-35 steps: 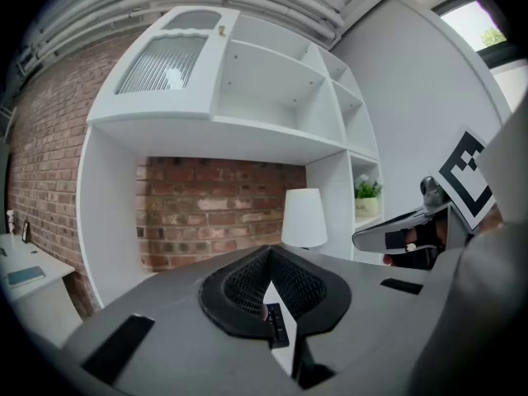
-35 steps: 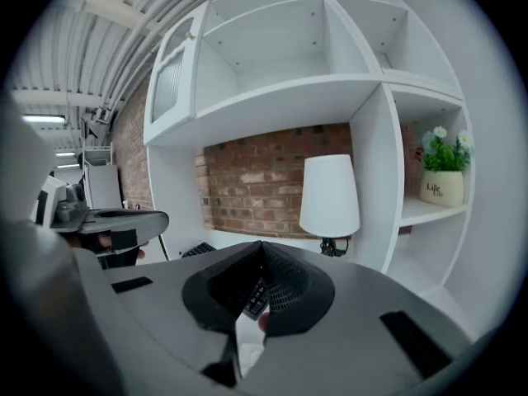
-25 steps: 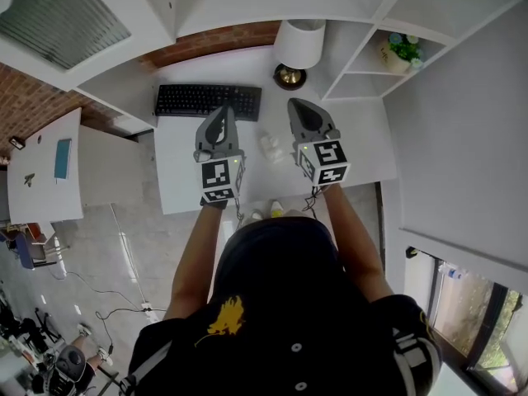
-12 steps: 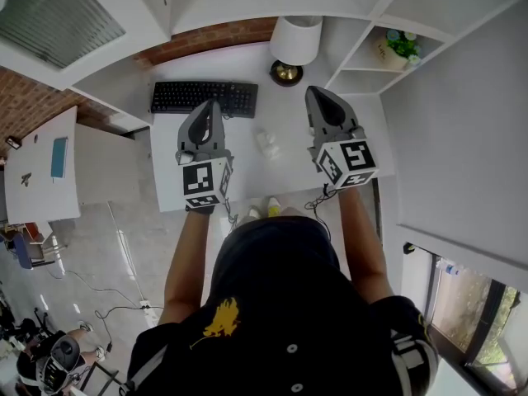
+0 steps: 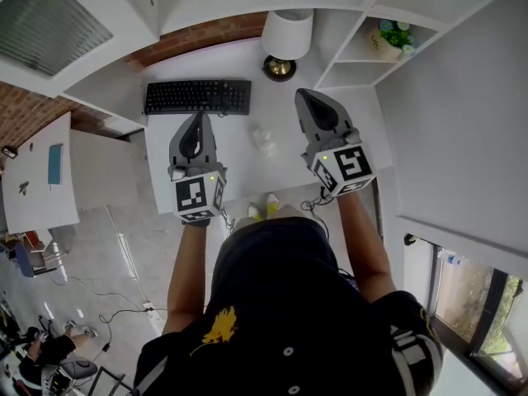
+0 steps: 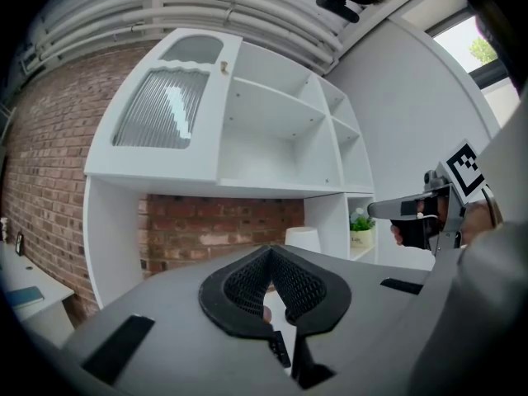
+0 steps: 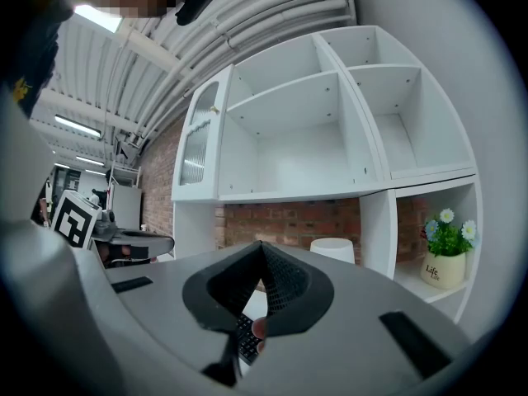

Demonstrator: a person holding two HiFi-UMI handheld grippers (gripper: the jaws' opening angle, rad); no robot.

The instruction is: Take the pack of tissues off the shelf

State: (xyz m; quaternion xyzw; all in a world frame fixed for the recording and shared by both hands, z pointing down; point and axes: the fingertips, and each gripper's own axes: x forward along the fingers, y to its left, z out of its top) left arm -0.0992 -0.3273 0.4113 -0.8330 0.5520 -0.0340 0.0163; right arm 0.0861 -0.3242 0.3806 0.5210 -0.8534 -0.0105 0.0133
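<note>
A small pale packet (image 5: 264, 140), possibly the pack of tissues, lies on the white desk (image 5: 239, 176) between my two grippers. I cannot tell for certain what it is. My left gripper (image 5: 196, 119) hovers over the desk's left part, jaws together and empty. My right gripper (image 5: 302, 96) hangs right of the packet, shut with nothing in it. In the left gripper view the left gripper (image 6: 269, 252) points at the white shelf unit (image 6: 272, 151). The right gripper (image 7: 261, 244) faces the same shelves (image 7: 330, 139), whose upper compartments look bare.
A black keyboard (image 5: 198, 97) lies at the back of the desk, with a white-shaded lamp (image 5: 287, 35) behind it. A potted plant (image 5: 389, 38) stands in a low right shelf compartment. A glass-fronted cabinet door (image 6: 169, 106) closes the shelf's upper left.
The two grippers have spread apart: the left one moved left and nearer to me, the right one slightly right. Both stayed shut and empty.
</note>
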